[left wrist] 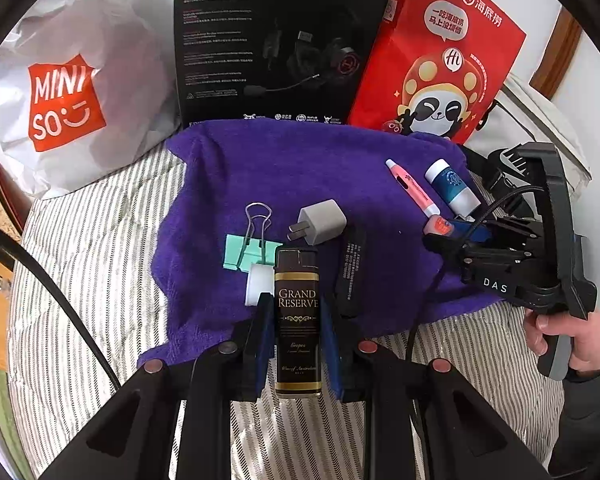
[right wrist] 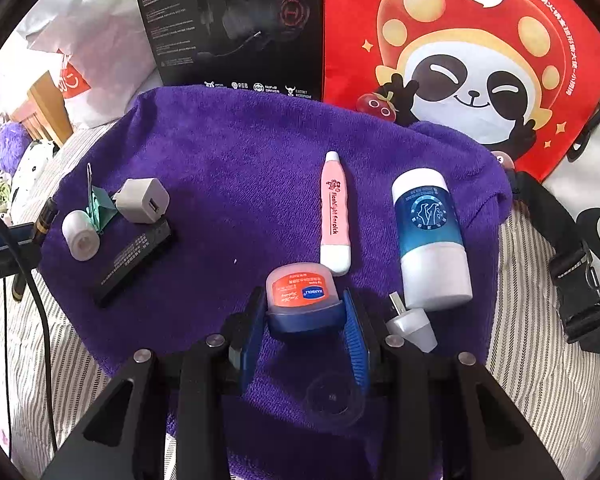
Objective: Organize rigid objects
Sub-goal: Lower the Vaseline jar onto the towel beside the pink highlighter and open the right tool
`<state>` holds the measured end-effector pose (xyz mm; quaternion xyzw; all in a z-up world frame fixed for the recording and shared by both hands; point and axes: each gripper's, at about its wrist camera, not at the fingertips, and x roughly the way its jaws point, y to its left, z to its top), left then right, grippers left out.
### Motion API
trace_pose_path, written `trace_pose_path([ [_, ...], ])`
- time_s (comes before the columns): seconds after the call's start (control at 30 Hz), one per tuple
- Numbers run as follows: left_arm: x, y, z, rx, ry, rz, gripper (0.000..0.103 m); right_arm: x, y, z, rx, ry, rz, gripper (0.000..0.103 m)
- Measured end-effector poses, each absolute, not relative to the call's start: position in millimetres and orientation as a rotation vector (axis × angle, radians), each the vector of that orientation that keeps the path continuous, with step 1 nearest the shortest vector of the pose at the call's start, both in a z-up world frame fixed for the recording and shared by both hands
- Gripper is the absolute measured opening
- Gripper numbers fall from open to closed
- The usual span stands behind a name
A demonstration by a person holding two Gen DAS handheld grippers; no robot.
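My left gripper (left wrist: 298,312) is shut on a dark "Grand Reserve" lighter (left wrist: 298,320), held upright over the near edge of the purple towel (left wrist: 300,160). On the towel lie a white charger plug (left wrist: 324,220), a green binder clip (left wrist: 248,252), a white roll (left wrist: 258,284) and a black bar (left wrist: 350,268). My right gripper (right wrist: 304,308) is shut on a small blue lip-balm jar with an orange lid (right wrist: 300,292). Beside it lie a pink flashlight pen (right wrist: 334,216), a blue-and-white bottle (right wrist: 430,236) and a small white adapter (right wrist: 412,324).
A black headset box (left wrist: 276,40), a red panda bag (left wrist: 440,52) and a white Miniso bag (left wrist: 68,92) stand behind the towel. Striped bedding (left wrist: 92,264) lies around it. A black strap with a buckle (right wrist: 576,280) lies right. A clear cap (right wrist: 332,400) lies under the right gripper.
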<state>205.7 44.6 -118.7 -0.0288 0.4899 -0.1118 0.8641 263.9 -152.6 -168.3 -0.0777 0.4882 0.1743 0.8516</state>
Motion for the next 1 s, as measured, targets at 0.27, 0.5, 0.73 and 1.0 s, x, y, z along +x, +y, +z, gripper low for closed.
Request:
trace_pose_path([
  [0.27,207.7,39.4,-122.9,-0.063,1.039,-0.243,0.022,264.6,-153.1,-169.1,-0.159,1.030,0.397,0.045],
  [0.5,209.4,38.8,-123.5,-0.060,1.043,-0.250,0.022,262.0,-154.8,-163.8,-0.156,1.031,0.386,0.045],
  [0.73,211.1,33.4,-120.2,-0.044,1.047,-0.254,0.022,256.2,-165.4,-148.8,-0.115,1.010,0.383,0.045],
  [1.0,216.0,20.9,-116.2,-0.025,1.044,-0.267,0.023,245.5,-177.6,-130.1,-0.094,0.979,0.378,0.045],
])
